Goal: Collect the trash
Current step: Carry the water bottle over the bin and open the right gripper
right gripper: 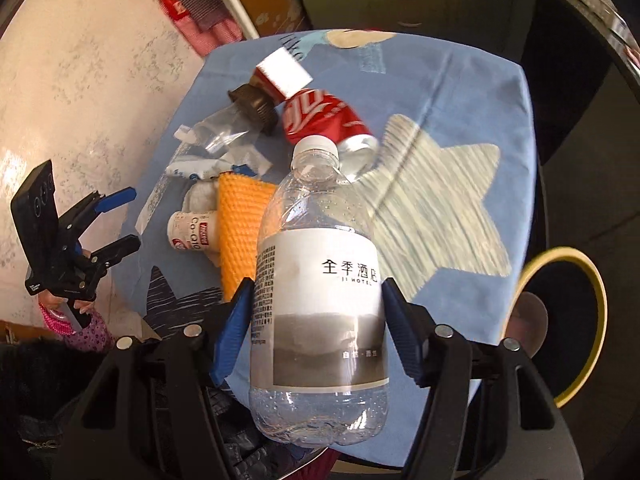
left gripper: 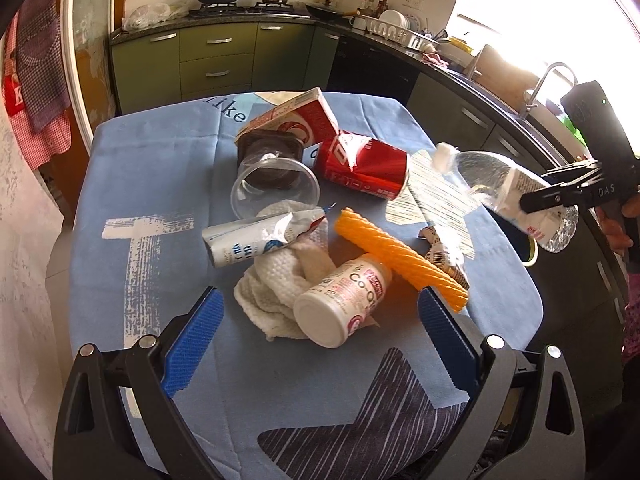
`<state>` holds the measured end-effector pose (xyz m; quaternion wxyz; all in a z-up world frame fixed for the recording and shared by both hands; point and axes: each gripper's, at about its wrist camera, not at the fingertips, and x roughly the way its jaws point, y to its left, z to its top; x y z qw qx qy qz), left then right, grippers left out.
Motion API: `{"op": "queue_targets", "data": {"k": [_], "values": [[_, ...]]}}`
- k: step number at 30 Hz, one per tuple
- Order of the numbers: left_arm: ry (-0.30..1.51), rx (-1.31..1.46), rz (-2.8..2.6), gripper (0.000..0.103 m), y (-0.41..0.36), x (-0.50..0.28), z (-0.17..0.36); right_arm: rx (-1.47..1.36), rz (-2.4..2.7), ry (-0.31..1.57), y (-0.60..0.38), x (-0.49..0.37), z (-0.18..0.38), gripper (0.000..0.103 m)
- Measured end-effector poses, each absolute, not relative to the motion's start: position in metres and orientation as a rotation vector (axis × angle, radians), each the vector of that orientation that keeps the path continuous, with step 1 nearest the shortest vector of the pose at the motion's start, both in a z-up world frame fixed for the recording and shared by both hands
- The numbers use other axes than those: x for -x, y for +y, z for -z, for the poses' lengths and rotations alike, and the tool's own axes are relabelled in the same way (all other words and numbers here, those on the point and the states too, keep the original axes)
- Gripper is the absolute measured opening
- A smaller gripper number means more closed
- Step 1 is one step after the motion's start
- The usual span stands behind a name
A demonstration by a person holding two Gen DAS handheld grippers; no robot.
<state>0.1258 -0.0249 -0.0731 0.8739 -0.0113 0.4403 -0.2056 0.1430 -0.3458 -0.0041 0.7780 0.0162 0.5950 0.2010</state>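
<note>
clear water bottle (right gripper: 320, 280) up off the blue-clothed table (right gripper: 460, 92), pinched at the label by the right gripper (right gripper: 316, 334), cap pointing away. looks like the carry step, one piece of trash in hand. yellow-rimmed bin (right gripper: 560, 328) just beside the table edge, so next probably swing over it and let go. left gripper (left gripper: 318, 344) spread wide, holding nothing, hovering near the white pill bottle (left gripper: 340, 304) and orange roll (left gripper: 400, 256).
</note>
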Motion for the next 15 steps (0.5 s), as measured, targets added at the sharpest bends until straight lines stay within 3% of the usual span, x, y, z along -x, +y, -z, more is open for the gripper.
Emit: {"op": "queue_targets", "data": {"k": [9,15], "values": [[0.926,-0.028,0.484,0.097,-0.055,-0.128,0.070,-0.282,-0.021,1.332,-0.518,-0.130,0.060,0.061],[0.941,-0.059,0.503,0.097,-0.069,-0.130,0.071,-0.363,0.128,1.396,-0.577,-0.139,0.109,0.062]]}}
